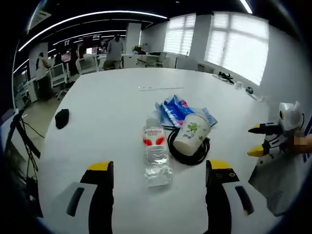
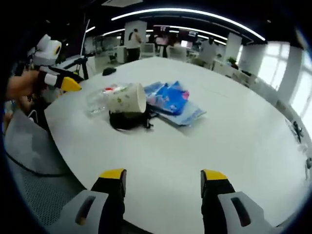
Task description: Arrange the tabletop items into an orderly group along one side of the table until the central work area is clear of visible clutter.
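**Clutter bunched mid-bench, both tongs empty**

You have a small cluster near the middle of the white bench (image 1: pixel 107 107). A clear water bottle (image 1: pixel 156 156) with a red label lies on its side, looking empty or nearly so. Just beside it, a paper cup (image 1: pixel 191 133) with green print is tipped over and rests on a coil of black cable (image 1: pixel 187 148); its inside cannot be seen. Blue plastic packets (image 1: pixel 178 109) lie flat, touching the coil's far side. A small black object (image 1: pixel 62 118) sits well apart near the bench's edge.

Your left tongs (image 1: pixel 158 173) hover above the near edge, jaws spread wide and holding nothing, aimed at the bottle. Your right tongs (image 2: pixel 163 178) hang over the opposite rim, likewise wide apart and empty, facing the cup's open mouth.

In the left gripper view your right tongs appear beyond the bench edge, held by a hand (image 1: pixel 304 144). Broad bare surface lies all around the cluster.
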Available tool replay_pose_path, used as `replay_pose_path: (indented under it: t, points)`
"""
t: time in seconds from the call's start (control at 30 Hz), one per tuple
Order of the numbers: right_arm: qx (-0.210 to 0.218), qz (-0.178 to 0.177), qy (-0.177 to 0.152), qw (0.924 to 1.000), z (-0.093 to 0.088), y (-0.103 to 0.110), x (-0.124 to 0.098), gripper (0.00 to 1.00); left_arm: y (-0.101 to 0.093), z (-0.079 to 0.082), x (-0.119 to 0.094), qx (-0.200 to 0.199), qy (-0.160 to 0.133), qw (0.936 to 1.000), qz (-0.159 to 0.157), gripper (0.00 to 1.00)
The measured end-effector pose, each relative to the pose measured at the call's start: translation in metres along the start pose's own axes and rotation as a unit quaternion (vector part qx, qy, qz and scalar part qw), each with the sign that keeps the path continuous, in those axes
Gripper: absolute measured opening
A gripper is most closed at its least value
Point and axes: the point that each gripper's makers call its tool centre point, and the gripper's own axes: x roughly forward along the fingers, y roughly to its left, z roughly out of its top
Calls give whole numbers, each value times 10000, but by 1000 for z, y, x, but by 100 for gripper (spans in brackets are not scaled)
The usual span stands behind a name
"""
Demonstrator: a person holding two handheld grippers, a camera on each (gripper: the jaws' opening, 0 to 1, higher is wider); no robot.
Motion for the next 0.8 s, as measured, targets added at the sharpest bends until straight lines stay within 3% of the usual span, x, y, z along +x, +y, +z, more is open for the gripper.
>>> replay_pose_path:
  t: [0.23,0.33,0.63,0.8]
  points:
    - [-108,1,106,9999,-2,1,-1,61,6,9,31,-131,311,9994,-121,78]
    - [-126,19,154,9998,-3,1,-1,60,0,4,36,-97,497,9986,-147,77]
    - [-181,58,130,9997,-1,0,1,60,14,3,52,-188,805,9964,-176,76]
    - [-143,23,135,9998,-1,-3,-1,59,6,-5,55,-194,1040,9942,-207,75]
